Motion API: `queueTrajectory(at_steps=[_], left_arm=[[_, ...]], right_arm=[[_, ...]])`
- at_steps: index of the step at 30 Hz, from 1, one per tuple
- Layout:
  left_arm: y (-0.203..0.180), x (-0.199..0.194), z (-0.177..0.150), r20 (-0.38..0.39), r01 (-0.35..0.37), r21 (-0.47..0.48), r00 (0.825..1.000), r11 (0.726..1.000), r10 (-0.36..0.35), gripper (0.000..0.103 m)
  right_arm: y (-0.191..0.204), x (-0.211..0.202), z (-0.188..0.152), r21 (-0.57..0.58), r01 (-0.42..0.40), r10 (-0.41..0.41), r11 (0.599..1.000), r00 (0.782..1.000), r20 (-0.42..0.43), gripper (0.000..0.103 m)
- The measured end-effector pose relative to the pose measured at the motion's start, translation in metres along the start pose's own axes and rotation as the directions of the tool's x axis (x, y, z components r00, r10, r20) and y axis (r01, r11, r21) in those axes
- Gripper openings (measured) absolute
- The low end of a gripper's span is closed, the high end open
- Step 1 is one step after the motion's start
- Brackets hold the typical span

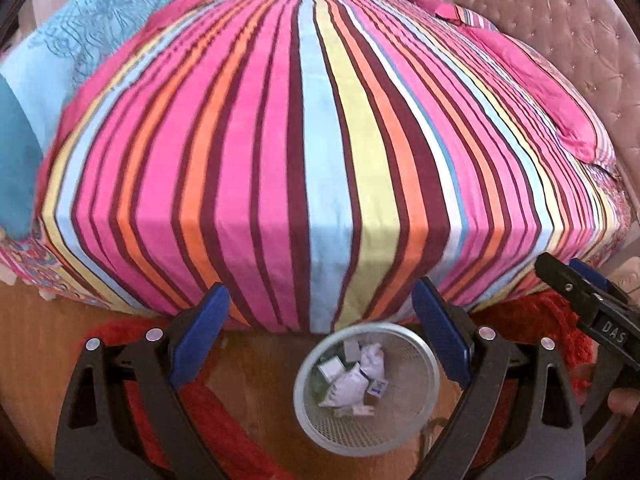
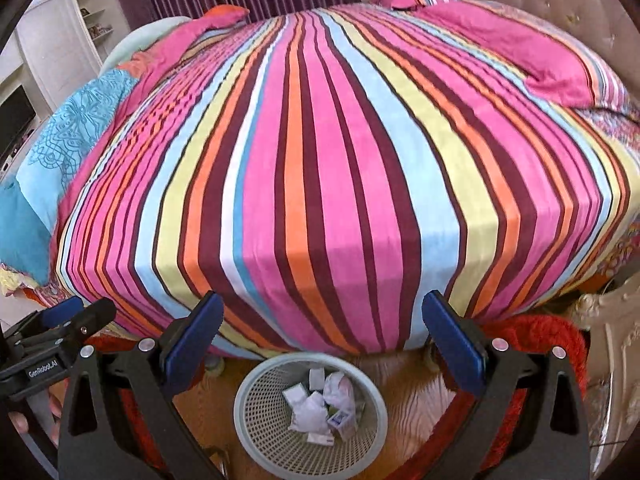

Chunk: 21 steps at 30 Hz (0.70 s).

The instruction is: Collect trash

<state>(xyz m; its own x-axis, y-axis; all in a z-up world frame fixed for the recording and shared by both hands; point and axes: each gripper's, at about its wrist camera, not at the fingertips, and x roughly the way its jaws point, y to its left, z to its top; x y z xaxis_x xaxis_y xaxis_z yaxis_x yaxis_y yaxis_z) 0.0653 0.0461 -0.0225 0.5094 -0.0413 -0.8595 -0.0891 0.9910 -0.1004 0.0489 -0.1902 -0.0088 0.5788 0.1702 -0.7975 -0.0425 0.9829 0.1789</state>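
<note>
Both tongs we hold stand spread with nothing between them: left gripper [image 1: 316, 320], right gripper [image 2: 320, 328]. Below them we see the mesh wastebasket [image 2: 256, 412] on the wooden floor [image 1: 256, 364], crumpled paper trash [image 2: 316, 408] inside. Beyond rises the striped bed [image 2: 340, 160].

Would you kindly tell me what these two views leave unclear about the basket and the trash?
- Print on the small boxes in the basket: too small and blurred in both views.
- Basket's lower rim: cut off by the bottom edge, right wrist view.
- Floor beside the basket: hidden by the left tongs and right tongs.
- Trash under the bed: hidden by the striped cover.
</note>
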Motion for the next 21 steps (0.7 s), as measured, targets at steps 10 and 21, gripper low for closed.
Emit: queueTrajectory(at_steps=[10, 21], left_arm=[[-0.009, -0.014, 0.028, 0.085, -0.030, 0.034, 0.996, 0.999, 0.027, 0.090], [-0.021, -0.006, 0.052, 0.113, -0.073, 0.078, 0.992, 0.994, 0.064, 0.090]], right_arm=[[0.001, -0.006, 0.016, -0.028, 0.016, -0.015, 0.999, 0.999, 0.041, 0.095], [0.002, 0.005, 0.033, -0.050, 0.033, -0.031, 0.998, 0.999, 0.043, 0.095]])
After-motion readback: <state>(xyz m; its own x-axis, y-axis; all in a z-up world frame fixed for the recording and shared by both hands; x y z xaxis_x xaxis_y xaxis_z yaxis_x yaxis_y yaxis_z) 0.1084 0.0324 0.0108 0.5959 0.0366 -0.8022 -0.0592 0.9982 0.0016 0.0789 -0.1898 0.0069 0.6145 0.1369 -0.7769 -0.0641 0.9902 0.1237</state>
